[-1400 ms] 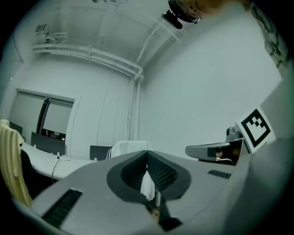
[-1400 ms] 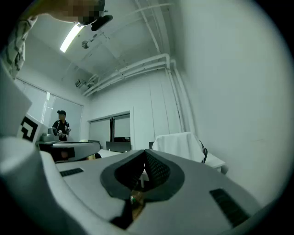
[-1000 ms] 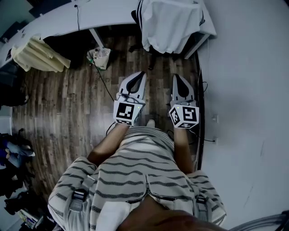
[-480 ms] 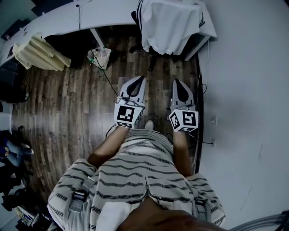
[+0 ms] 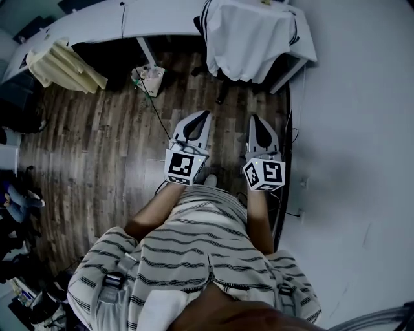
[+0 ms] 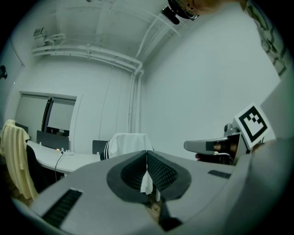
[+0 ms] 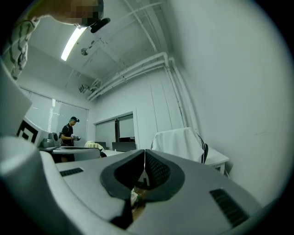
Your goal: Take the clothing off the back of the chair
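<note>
Approach step: your left claw (image 5: pixel 202 117) and right claw (image 5: pixel 255 123) shut, empty; white, seemingly dark-striped cloth garment (image 5: pixel 249 35) well ahead, so advance and open up.

A dark wooden floor (image 5: pixel 97 161) runs up to a long white desk (image 5: pixel 168 19). A yellow cloth (image 5: pixel 65 64) hangs near the desk's left end, a small bag (image 5: pixel 150 79) sits by a desk leg (image 5: pixel 143 50), and a thin cable (image 5: pixel 155 116) trails across the boards.

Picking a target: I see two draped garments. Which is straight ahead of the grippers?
The white garment with dark stripes; the pale yellow garment hangs far off to the left.
</note>
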The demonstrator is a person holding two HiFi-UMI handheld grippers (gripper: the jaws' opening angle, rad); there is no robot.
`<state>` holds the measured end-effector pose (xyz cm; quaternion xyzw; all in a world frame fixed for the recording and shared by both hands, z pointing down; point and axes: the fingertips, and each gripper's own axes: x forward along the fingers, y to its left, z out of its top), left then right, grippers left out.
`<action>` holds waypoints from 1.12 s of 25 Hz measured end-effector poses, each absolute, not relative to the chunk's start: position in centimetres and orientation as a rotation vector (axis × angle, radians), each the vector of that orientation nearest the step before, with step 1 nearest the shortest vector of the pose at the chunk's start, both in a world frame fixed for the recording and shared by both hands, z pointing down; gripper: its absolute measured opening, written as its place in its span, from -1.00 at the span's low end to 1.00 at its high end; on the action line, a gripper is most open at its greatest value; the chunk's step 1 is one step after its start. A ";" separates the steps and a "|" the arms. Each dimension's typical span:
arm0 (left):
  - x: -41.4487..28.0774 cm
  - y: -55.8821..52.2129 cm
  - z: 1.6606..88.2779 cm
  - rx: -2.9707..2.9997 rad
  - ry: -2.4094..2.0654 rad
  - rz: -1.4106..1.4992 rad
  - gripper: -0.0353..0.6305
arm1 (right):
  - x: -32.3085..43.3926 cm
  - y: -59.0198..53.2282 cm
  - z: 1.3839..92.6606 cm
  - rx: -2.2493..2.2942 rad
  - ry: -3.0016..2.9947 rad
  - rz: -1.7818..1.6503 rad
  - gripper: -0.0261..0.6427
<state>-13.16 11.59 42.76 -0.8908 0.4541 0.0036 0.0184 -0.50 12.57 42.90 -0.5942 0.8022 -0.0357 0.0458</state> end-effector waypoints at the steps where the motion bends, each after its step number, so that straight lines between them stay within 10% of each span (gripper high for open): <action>1: -13.0 11.7 42.9 -2.762 1.420 0.007 -0.82 | -0.3 12.5 42.9 -1.805 2.454 -0.105 -0.86; 28: -8.1 3.2 44.2 -2.767 1.458 0.009 -0.82 | 5.4 3.7 44.7 -1.865 2.462 -0.127 -0.86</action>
